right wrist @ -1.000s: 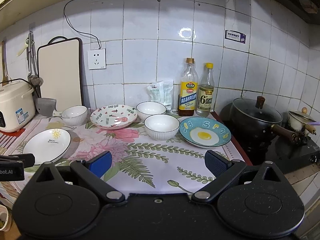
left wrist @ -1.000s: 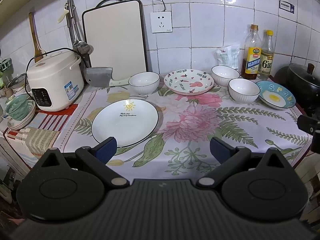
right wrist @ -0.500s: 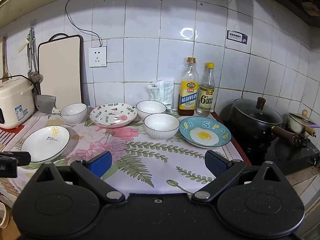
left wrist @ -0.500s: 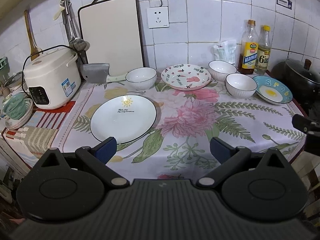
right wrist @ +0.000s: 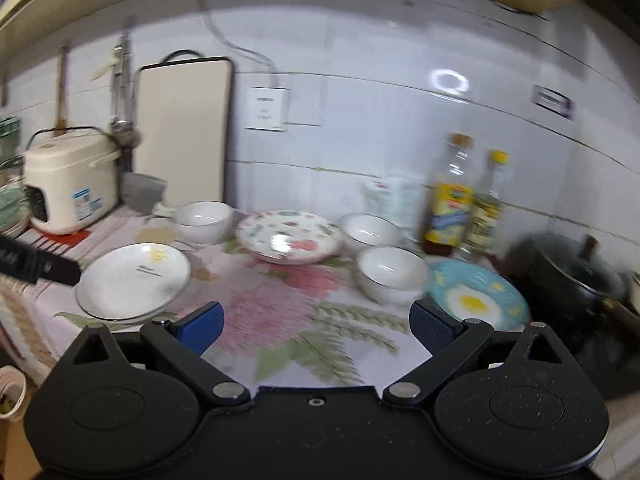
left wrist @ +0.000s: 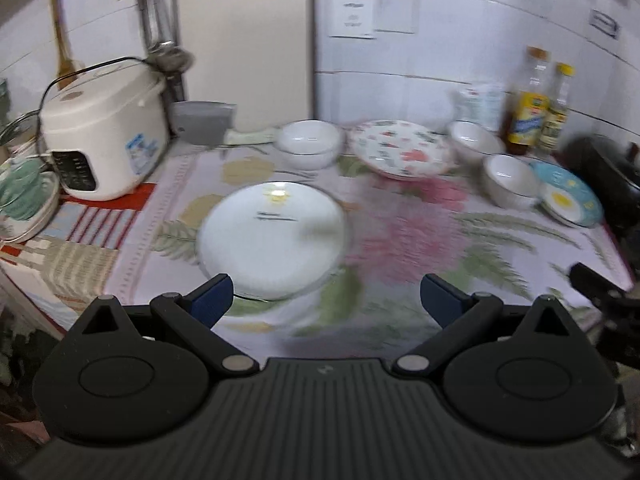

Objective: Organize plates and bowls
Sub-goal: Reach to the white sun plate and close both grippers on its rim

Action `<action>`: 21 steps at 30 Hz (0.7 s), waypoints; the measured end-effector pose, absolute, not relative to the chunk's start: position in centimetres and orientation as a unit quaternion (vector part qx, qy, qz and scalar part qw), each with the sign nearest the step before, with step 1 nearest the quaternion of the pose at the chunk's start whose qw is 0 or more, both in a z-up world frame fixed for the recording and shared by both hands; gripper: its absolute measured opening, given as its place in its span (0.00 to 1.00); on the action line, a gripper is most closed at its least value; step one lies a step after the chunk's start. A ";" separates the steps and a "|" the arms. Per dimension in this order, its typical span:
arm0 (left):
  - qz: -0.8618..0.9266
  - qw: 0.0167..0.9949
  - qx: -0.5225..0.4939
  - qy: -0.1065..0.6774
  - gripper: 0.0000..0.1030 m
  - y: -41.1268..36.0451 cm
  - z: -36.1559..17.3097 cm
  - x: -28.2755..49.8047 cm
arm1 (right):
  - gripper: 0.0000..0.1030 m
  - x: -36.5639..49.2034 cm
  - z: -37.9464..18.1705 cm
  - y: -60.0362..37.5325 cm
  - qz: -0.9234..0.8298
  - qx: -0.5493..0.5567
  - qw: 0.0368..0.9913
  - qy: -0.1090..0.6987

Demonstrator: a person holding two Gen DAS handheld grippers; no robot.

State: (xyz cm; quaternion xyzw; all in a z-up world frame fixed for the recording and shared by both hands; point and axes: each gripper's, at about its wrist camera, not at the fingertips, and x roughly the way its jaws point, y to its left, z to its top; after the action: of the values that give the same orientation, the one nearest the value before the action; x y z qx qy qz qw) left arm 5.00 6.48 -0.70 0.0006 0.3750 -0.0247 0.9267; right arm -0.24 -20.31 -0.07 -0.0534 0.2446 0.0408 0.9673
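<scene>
A floral tablecloth (left wrist: 400, 240) spreads ahead of both grippers. The white sun plate (left wrist: 272, 240) lies just beyond the left gripper (left wrist: 324, 294), whose jaws are spread wide and empty. The patterned plate (right wrist: 288, 236) sits farther ahead of the right gripper (right wrist: 316, 322), likewise spread and holding nothing, with the egg plate (right wrist: 476, 300) just past its right finger. Three white bowls, blurred, appear to ring the patterned plate: one (right wrist: 204, 220) left, two (right wrist: 370, 230) (right wrist: 392, 274) right.

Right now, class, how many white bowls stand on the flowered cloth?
3. One bowl stands by the cleaver at the back left; a second bowl is near the sauce bottles; a third bowl sits beside the blue egg plate. None looks hidden.
</scene>
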 end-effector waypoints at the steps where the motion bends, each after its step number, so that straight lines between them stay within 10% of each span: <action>1: -0.024 0.925 -0.006 0.379 0.96 7.4 -1.1 5.7 | 0.98 0.2 -0.3 -19.7 0.052 -0.056 0.969 0.236; 21: 0.006 0.914 -0.076 0.397 0.83 17.9 -12.8 16.2 | 0.87 13.2 -11.8 -9.3 0.239 0.051 0.927 0.285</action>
State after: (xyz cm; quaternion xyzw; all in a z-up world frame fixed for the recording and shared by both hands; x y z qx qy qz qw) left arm 16.18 17.86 -12.75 -0.0764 0.3974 0.0059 0.9144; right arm 13.18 -9.30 -11.75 0.0505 0.2851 0.2389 0.9269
